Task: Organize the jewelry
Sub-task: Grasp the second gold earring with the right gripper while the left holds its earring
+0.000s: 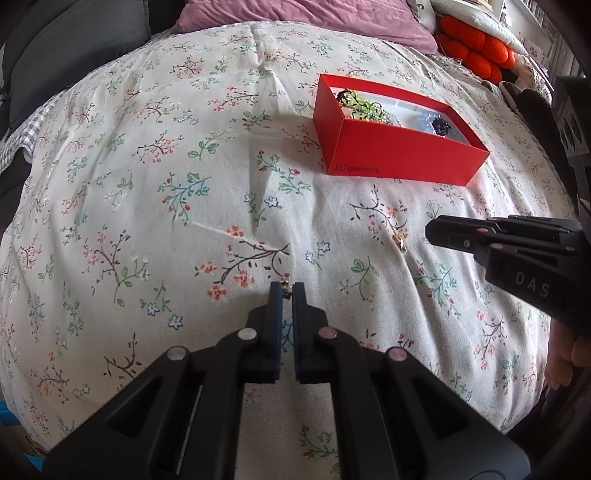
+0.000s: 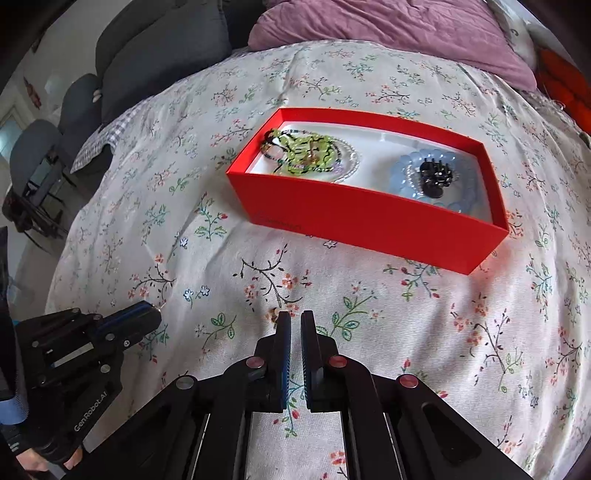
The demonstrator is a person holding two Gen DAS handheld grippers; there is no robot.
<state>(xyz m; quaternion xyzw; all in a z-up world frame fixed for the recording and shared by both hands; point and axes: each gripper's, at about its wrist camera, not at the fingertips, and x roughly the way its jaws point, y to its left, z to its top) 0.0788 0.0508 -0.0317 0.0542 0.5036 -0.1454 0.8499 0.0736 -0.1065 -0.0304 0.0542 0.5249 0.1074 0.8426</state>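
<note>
My left gripper (image 1: 287, 290) is shut on a tiny gold earring (image 1: 286, 285) just above the floral bedspread; it also shows at the left of the right wrist view (image 2: 157, 312). My right gripper (image 2: 295, 317) is shut with nothing visible between its pads. A second small gold earring (image 2: 274, 314) lies on the cloth just left of its fingertips, also seen in the left wrist view (image 1: 400, 240) beside the right gripper (image 1: 428, 232). Beyond stands an open red box (image 2: 369, 225) (image 1: 399, 162) holding green bead necklaces (image 2: 306, 155) and a black hair clip (image 2: 436, 175) on a pale blue flower-shaped piece.
The floral bedspread (image 2: 424, 332) bulges softly and is creased. A purple pillow (image 2: 388, 26) lies at the far end, an orange knobbly cushion (image 1: 476, 44) at the far right, and grey cushions (image 2: 155, 48) at the far left. A hand (image 1: 561, 362) grips the right tool.
</note>
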